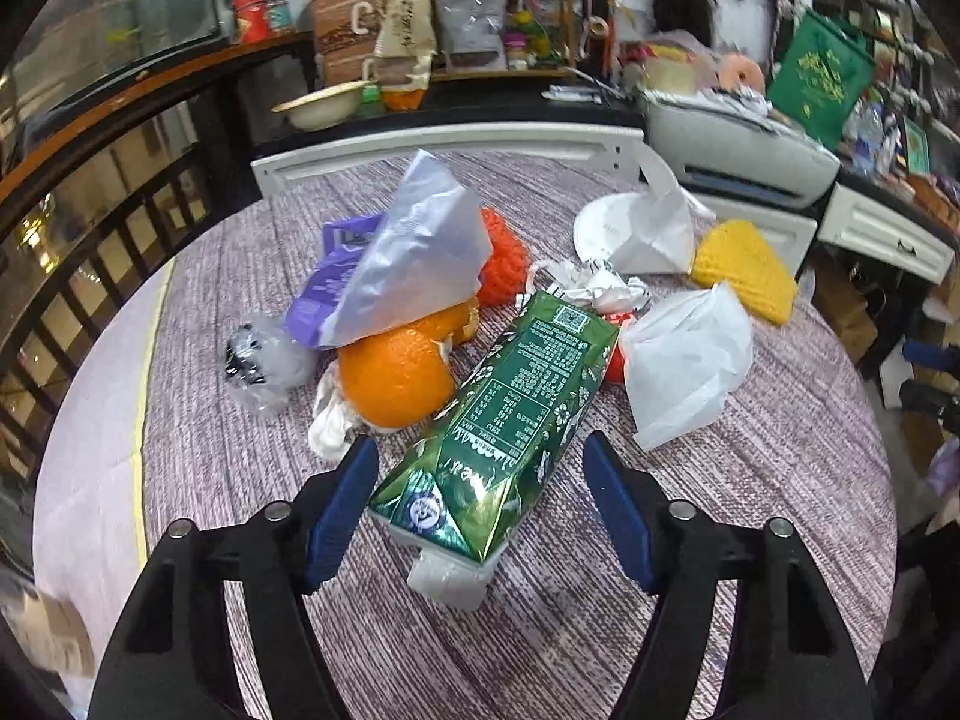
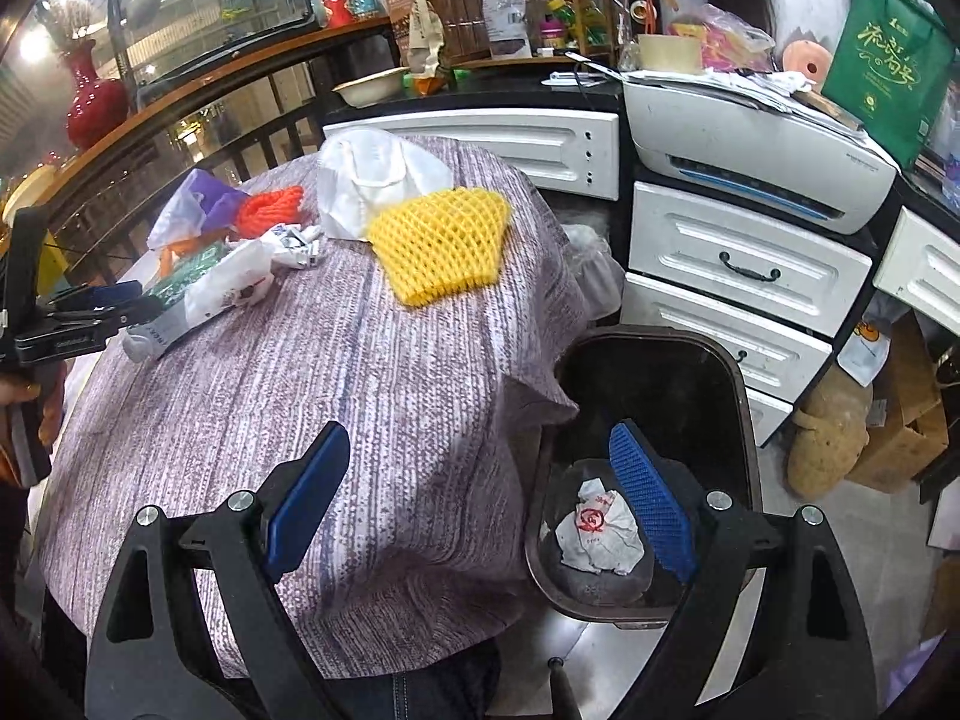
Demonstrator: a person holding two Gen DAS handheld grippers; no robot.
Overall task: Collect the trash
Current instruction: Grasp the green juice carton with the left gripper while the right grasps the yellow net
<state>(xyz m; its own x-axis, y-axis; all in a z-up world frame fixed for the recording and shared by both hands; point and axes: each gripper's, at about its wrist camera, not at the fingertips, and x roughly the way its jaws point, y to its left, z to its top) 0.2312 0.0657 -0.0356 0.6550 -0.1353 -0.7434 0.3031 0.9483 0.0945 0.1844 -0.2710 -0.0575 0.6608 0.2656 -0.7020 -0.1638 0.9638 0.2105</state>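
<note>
Your left gripper (image 1: pixel 480 480) is straddling the green carton (image 1: pixel 510 408) lying flat on the desk (image 1: pixel 750 540), cap end toward you, with both blue pads clear of its sides, so nothing is held yet. That carton looks creased and probably empty, so I'd guess light and a bit crushable, with a glossy foil skin that could slip. Take it across the flat body, not the tapered gable end or the plastic cap.

Around it sit an orange (image 1: pixel 393 375), soft plastic bags (image 1: pixel 414 258) and a springy yellow foam net (image 1: pixel 744 270), all squishy stuff.

Your right gripper (image 2: pixel 480 498) is wide and empty, above the black bin (image 2: pixel 654 396) beside the desk, where a crumpled wrapper (image 2: pixel 597 531) already sits.
</note>
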